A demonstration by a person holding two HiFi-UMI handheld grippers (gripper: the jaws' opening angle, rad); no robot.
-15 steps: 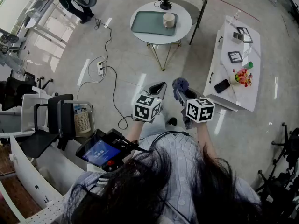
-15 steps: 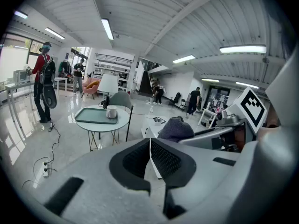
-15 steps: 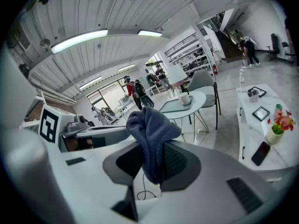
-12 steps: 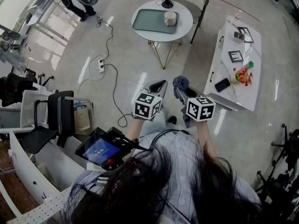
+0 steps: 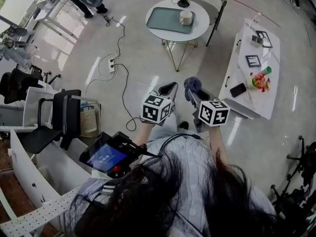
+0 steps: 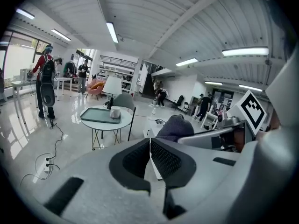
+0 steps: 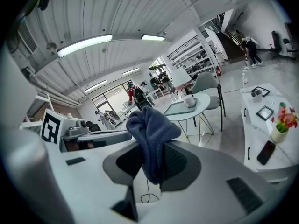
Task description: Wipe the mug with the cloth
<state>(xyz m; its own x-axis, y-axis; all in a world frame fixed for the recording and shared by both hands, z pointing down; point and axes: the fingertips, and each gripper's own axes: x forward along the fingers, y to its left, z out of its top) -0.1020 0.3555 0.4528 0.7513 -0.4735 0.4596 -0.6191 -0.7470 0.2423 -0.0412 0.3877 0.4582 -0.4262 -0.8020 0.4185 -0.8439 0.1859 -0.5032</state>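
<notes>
Now, my right gripper (image 7: 149, 164): clamped on the soft blue fleece cloth (image 7: 148, 125), limp and bunched.
My left gripper (image 6: 150, 160): jaws together, empty.
Cream ceramic mug (image 5: 186, 17): on the grey-green tray (image 5: 165, 19), well ahead of me; probably rigid and breakable, so I steady its body.

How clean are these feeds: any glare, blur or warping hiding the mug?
Head view: window glare streaks the glossy floor, yet the mug on the round table is small but sharp. Left gripper view: fisheye bends the ceiling, corners go black, mug unglared. Right gripper view: same warping; the cloth fills the centre, mug visible just right of it.
</notes>
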